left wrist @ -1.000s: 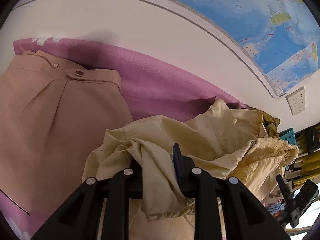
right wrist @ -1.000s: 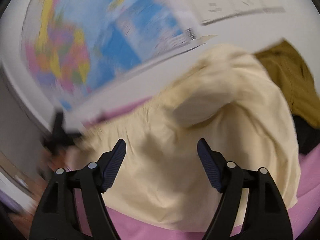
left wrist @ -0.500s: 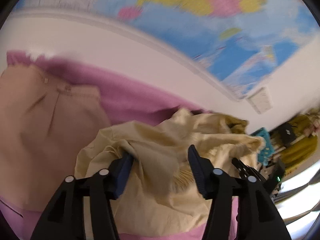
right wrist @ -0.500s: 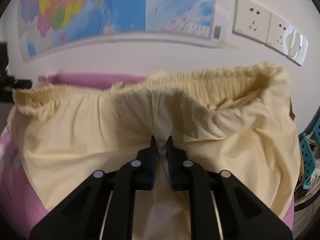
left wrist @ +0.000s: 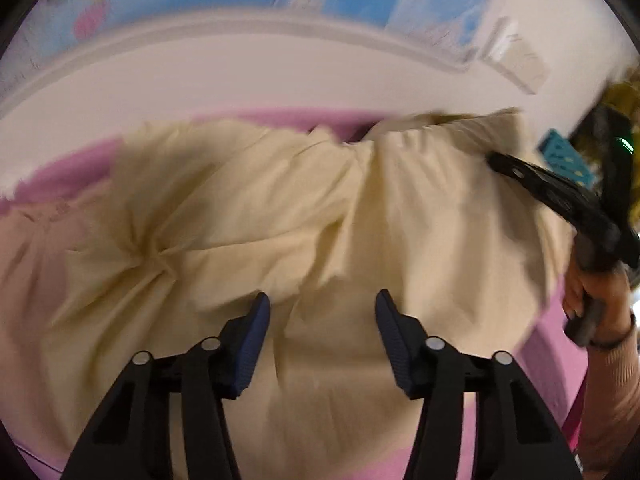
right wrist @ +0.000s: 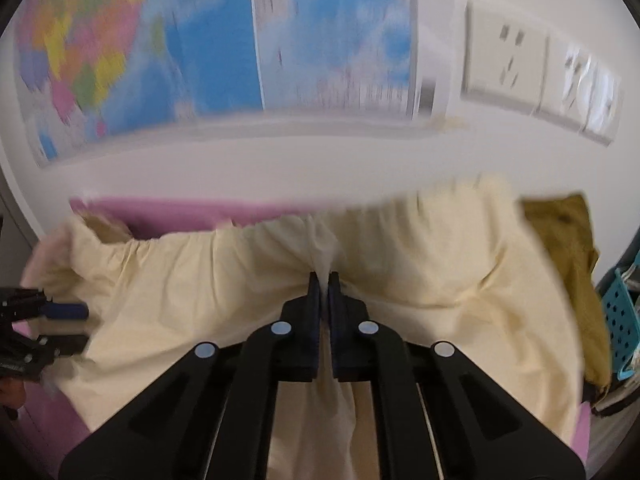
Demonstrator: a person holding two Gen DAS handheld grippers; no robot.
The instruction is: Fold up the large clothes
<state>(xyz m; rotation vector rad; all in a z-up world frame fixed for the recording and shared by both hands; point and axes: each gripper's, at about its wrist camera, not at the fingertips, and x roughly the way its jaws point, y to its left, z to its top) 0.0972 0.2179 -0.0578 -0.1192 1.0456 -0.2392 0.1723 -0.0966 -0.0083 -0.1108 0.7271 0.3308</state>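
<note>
A pale yellow garment (left wrist: 280, 216) with a gathered elastic edge lies spread over the pink bed cover (left wrist: 60, 168). My left gripper (left wrist: 322, 308) is open just above the cloth, holding nothing. My right gripper (right wrist: 324, 280) is shut on a fold of the yellow garment (right wrist: 420, 280) and lifts it. The right gripper also shows in the left wrist view (left wrist: 560, 200) at the right, at the garment's edge. The left gripper shows at the left edge of the right wrist view (right wrist: 60, 322).
A tan garment (left wrist: 24, 248) lies on the left of the bed. An olive garment (right wrist: 564, 232) lies at the right, next to a teal basket (right wrist: 620, 320). A wall with a world map (right wrist: 200, 40) and sockets (right wrist: 508, 60) is behind the bed.
My left gripper let go of the yellow garment and opened wide. My right gripper closed on a fold of it and pulled the garment out flatter across the bed.
</note>
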